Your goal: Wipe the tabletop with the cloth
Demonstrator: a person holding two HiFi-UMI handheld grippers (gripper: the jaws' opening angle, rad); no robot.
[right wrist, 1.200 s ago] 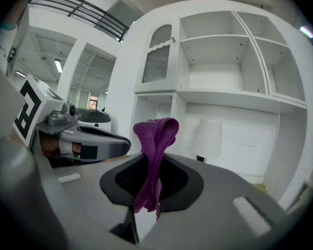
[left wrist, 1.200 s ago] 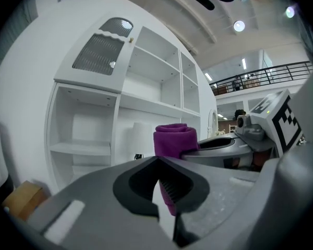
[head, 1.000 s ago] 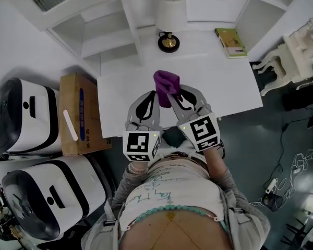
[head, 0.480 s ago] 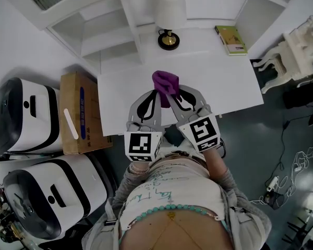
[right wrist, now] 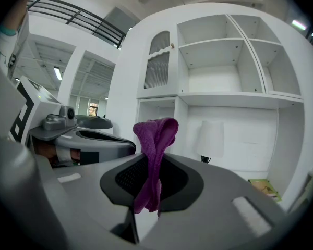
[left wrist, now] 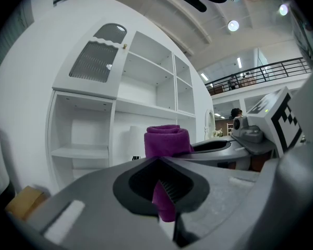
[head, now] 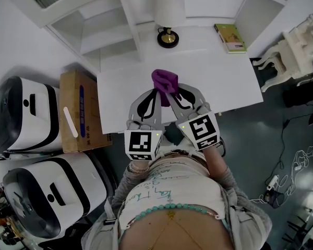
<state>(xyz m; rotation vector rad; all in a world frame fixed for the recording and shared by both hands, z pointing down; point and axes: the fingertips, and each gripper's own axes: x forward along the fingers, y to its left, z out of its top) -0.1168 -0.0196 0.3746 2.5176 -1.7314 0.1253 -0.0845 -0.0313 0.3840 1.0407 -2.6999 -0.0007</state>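
The grey plastic left gripper [left wrist: 164, 194] is clamped on a thin hanging fold of the soft purple towelling cloth [left wrist: 167, 138]. The pinched strip shows between its jaws, and the rolled bulk stands above them. The grey plastic right gripper [right wrist: 148, 194], just beside it, is closed on another fold of the same cloth [right wrist: 155, 139], which bunches up over the jaw tips.

In the head view the two grippers converge on the cloth [head: 165, 82]. It sits over the flat white tabletop [head: 224, 82], on the near side of the white-shaded table lamp with a dark round base [head: 168, 14] and slightly to its left, towards the table's front edge. I cannot tell whether it touches the surface.

The cloth looks light, limp and grippy, neither slippery nor fragile. It will probably fold and drag rather than push, so one or two plies can slide out of a narrow pinch. A firm bite on the thick gathered part, with a loose pad left below to press flat, should suit wiping best.

A green book [head: 230, 38] lies to the lamp's right, well apart from the cloth.
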